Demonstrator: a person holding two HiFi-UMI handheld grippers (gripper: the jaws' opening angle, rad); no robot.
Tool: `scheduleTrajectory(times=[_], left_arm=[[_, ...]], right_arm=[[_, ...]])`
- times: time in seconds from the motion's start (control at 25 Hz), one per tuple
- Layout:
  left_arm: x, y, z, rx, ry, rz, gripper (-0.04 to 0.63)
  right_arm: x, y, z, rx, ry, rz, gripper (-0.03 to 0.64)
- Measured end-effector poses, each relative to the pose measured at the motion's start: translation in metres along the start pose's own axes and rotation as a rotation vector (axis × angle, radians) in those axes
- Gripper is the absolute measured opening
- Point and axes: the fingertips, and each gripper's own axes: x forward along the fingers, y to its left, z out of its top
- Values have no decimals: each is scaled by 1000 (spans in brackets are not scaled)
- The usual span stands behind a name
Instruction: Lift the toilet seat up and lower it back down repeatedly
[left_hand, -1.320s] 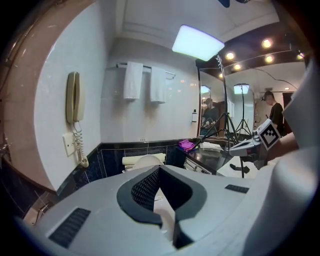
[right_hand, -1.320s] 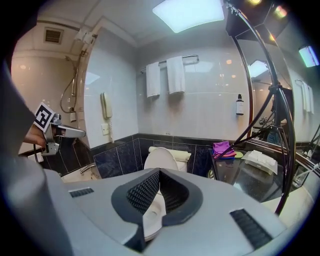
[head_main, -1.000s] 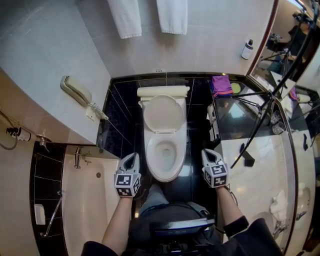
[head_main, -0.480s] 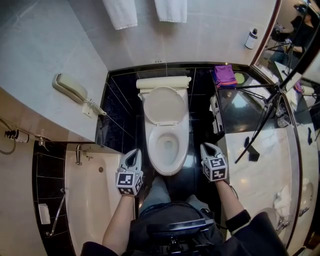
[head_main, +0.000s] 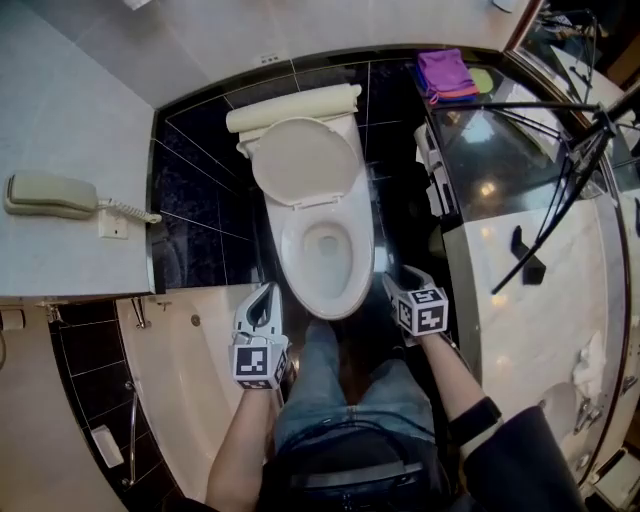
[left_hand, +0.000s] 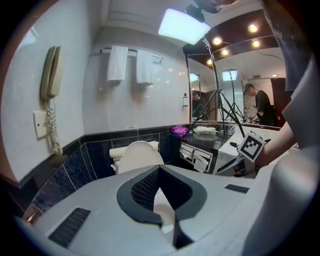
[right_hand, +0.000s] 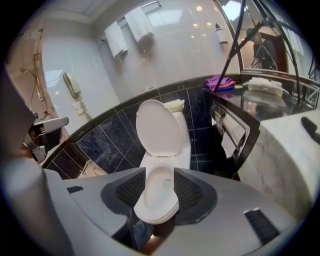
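Between your grippers, the glossy white oval toilet seat (head_main: 330, 300) lies flat on the bowl (head_main: 352, 215). Your left gripper (head_main: 267, 292) is closed and empty; your right gripper (head_main: 398, 278) has ribbed jaws that have just been opening wide and grip nothing.

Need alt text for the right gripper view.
The right tongs, which have just been opening and hold nothing, frame a white ceramic toilet with its oval lid raised against dark blue wall tiles. A purple folded cloth sits at upper right.
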Motion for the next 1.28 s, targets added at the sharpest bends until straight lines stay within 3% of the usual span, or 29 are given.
scheduleTrajectory(times=[0.28,0.6,0.92,1.08,1.28], left_arm=[[53,-19,-65,12,15,-30,0],[86,-41,-137,31,39,-74,0],[101,-40,-178,-24,107,-68,0],[100,-27,-197,-5,134,-58,0],[106,-20,-211,-19,160,-55,0]], right_arm=[[89,-35,-103,166,129,17,222],[178,-64,-204,477,201,52,238],[239,-63,-252,597,215,88,236],[257,-62,-262,667,196,107,235],[272,-64,-265,669,209,103,193]])
